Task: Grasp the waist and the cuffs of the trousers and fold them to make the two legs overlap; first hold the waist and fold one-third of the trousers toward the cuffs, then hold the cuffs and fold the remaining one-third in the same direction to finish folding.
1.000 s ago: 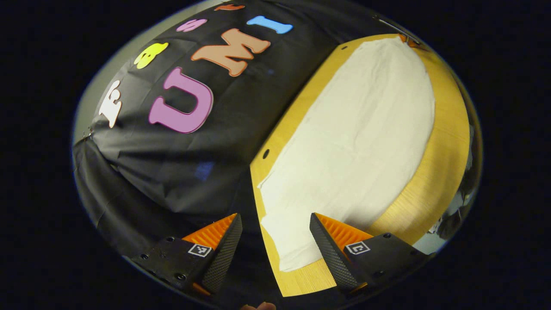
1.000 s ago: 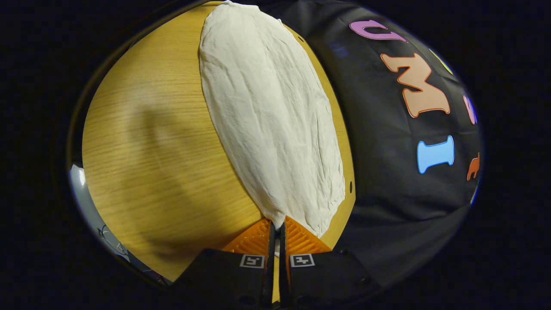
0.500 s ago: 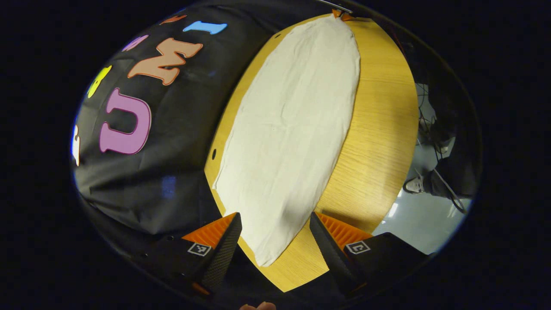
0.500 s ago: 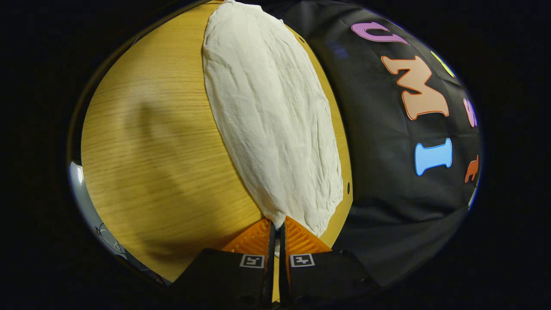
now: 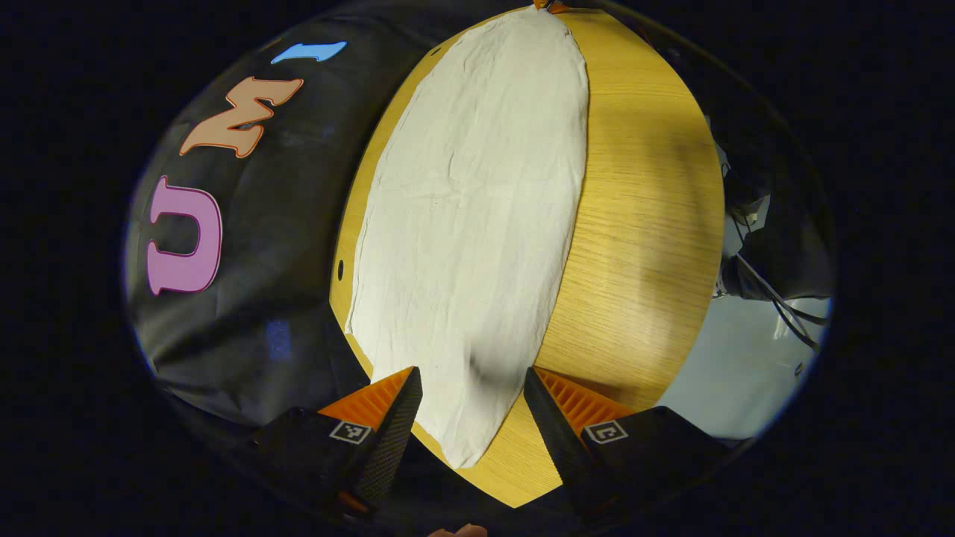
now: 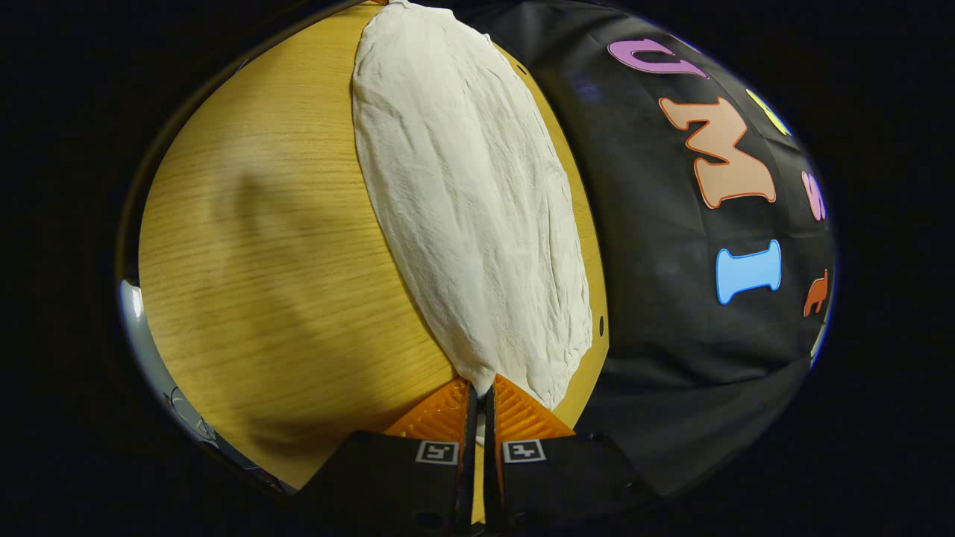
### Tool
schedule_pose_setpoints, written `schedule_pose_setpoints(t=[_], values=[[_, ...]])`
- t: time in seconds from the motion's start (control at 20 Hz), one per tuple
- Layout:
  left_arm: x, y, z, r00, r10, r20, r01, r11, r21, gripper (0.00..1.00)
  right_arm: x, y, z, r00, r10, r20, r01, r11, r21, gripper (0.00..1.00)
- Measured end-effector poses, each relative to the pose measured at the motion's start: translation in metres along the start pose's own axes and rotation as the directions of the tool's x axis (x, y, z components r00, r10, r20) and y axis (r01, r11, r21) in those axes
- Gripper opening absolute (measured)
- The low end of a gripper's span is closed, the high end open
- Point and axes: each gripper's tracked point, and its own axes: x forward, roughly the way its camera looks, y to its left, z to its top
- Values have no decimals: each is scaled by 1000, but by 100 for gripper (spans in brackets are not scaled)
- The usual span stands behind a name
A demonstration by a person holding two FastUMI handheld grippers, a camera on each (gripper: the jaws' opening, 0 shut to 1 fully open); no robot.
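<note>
Trousers (image 5: 470,224) lie flat along the table (image 5: 642,224) in the left gripper view, running from 12 o'clock down to 6, close to the table's wall-side edge. They look already doubled, legs overlapped, as one long strip; I can't tell which end is the waist. Left gripper (image 5: 468,395) hovers at 6 o'clock, jaws spread either side of the near end, not pinching yet. Cables (image 5: 776,291) and floor sit at 3 o'clock, off the table. Black cloth wall at 9 o'clock.

Right gripper view: trousers (image 6: 462,209) again run 12 to 6 on the table (image 6: 261,246). Right gripper (image 6: 479,395) at 6 o'clock is pressed together on the corner of the near end. A small hole (image 6: 600,321) in the tabletop sits at 4 o'clock.

Progress, judged: leg overlap done, both thirds folds still left. Nothing on the table blocks the fold; the wall close by is the only squeeze.
</note>
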Motion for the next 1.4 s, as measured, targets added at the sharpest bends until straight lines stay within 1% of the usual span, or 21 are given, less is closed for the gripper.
schedule_pose_setpoints(t=[0.05, 0.1, 0.15, 0.2, 0.25, 0.3, 0.35, 0.4, 0.45, 0.6, 0.65, 0.7, 0.8, 0.9, 0.95, 1.15, 1.2, 1.25, 1.3, 1.35, 1.4], values=[[3, 4, 1, 1000, 6, 0, -6, 1000, 13, 88, -1, 0, 0, 1000, -7, -1, 7, 1000, 4, 5], [5, 6, 2, 1000, 13, -1, -13, 1000, 21, 88, 0, 0, 0, 1000, -12, -2, 12, 1000, 8, 7], [7, 8, 1, 1000, 17, -3, -17, 1000, 25, 88, 0, -1, 0, 1000, -17, -4, 17, 1000, 11, 7], [8, 7, 2, 1000, 13, -7, -12, 1000, 23, 88, 0, 0, 0, 1000, -22, -4, 22, 1000, 12, 5], [8, 7, 2, 1000, 13, -10, -13, 1000, 22, 83, 0, -1, 0, 1000, -25, -4, 25, 1000, 10, 5], [10, 7, 2, 1000, 9, -14, -8, 1000, 18, 82, 0, -1, 0, 1000, -29, -5, 29, 1000, 7, 5], [12, 6, 2, 1000, 2, -18, -2, 1000, 10, 77, 0, -1, 0, 1000, -30, -5, 30, 1000, 2, 5], [14, 4, 1, 1000, -4, -26, 4, 1000, 3, 67, 0, -1, 0, 1000, -26, -5, 26, 1000, -2, 7], [16, 1, -1, 999, -12, -43, 12, 1000, -1, 61, 0, -1, 0, 1000, -20, -4, 20, 1000, -2, 7], [18, -7, -3, 995, -51, -89, 48, 998, -29, 32, 0, -1, 0, 1000, -7, 0, 7, 1000, -11, 7], [18, -10, -5, 992, -61, -114, 57, 998, -42, 14, 0, -1, 0, 1000, 6, 3, -6, 1000, -14, 8], [16, -11, -5, 991, -66, -121, 61, 997, -43, 3, 0, -2, -1, 1000, 22, 3, -22, 1000, -4, 7], [13, -13, -5, 987, -74, -141, 66, 996, -63, 0, -2, -7, 1, 1000, 27, 9, -27, 999, 19, 7], [11, -9, -4, 983, -85, -162, 66, 990, -121, 0, -6, -23, 4, 999, 0, 37, -1, 1000, 28, 7], [9, -2, -4, 982, -72, -176, 47, 988, -145, 0, -4, -33, 6, 999, -17, 52, 15, 999, 34, 7], [2, 44, 4, 975, 18, -223, -66, 975, -211, 0, -5, -73, 16, 990, -81, 116, 73, 995, 69, 7], [2, 58, 9, 972, 50, -230, -102, 970, -223, 0, -4, -84, 19, 987, -95, 132, 85, 994, 73, 5], [3, 74, 16, 967, 94, -237, -149, 963, -224, 0, -2, -93, 23, 983, -108, 148, 98, 993, 73, 7], [4, 88, 21, 961, 123, -249, -183, 954, -236, 0, 0, -103, 25, 981, -119, 156, 109, 992, 69, 10], [5, 98, 28, 957, 140, -254, -206, 945, -255, 0, 4, -112, 26, 979, -131, 155, 121, 990, 74, 7], [-5, 114, 25, 956, 158, -248, -225, 934, -276, 0, 6, -123, 28, 977, -147, 157, 134, 987, 90, 7]])
